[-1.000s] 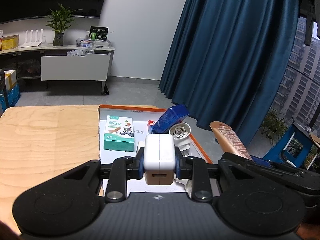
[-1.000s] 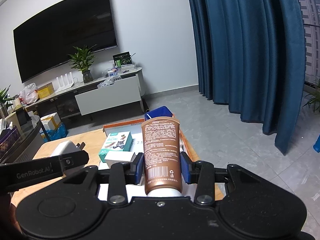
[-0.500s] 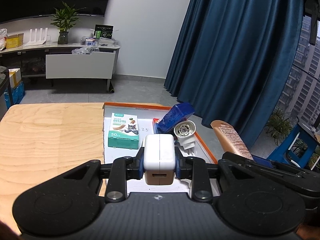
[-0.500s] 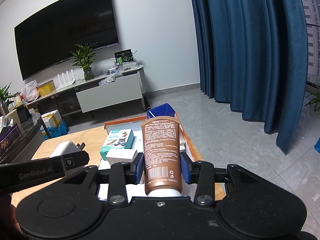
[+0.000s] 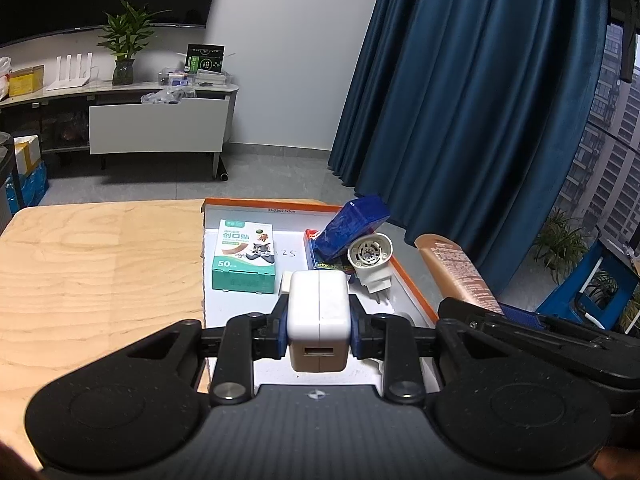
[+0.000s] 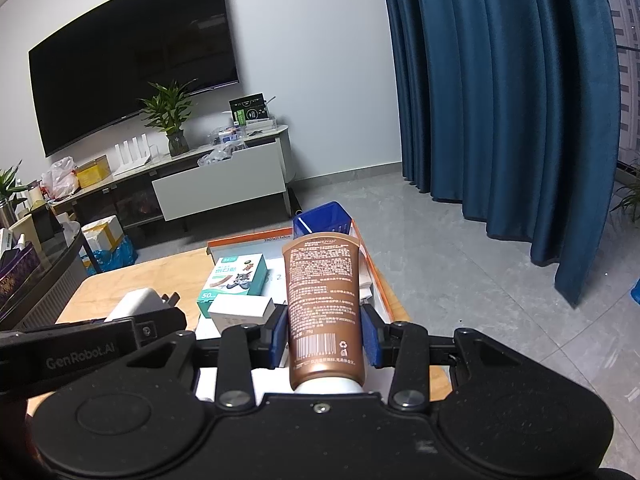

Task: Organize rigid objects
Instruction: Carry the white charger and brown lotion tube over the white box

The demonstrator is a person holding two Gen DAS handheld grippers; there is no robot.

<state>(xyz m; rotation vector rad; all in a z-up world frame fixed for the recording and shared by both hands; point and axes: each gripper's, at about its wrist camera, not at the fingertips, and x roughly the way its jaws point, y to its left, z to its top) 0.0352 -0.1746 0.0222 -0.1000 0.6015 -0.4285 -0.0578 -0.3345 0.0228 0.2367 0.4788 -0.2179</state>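
Observation:
My left gripper [image 5: 319,330] is shut on a white charger block [image 5: 319,312], held above the near part of the orange-rimmed white tray [image 5: 412,280]. My right gripper [image 6: 325,338] is shut on a brown tube [image 6: 325,300] with its cap toward the camera; the same brown tube [image 5: 458,272] shows at the right of the left wrist view. In the tray lie a green plaster box [image 5: 245,258], a blue box [image 5: 354,226] leaning on a red pack, and a white round plug-in device [image 5: 372,260]. A small white box [image 6: 240,310] sits near the green plaster box [image 6: 236,280].
The tray rests on a light wooden table [image 5: 100,264] whose right edge drops to grey floor. A dark blue curtain [image 5: 460,100] hangs behind. A TV bench [image 6: 220,184] with a plant stands by the far wall. A blue stool [image 5: 588,288] is at lower right.
Both grippers keep their holds. The left wrist view has shifted slightly, with the tray and its contents a little further right in the picture than one second ago.

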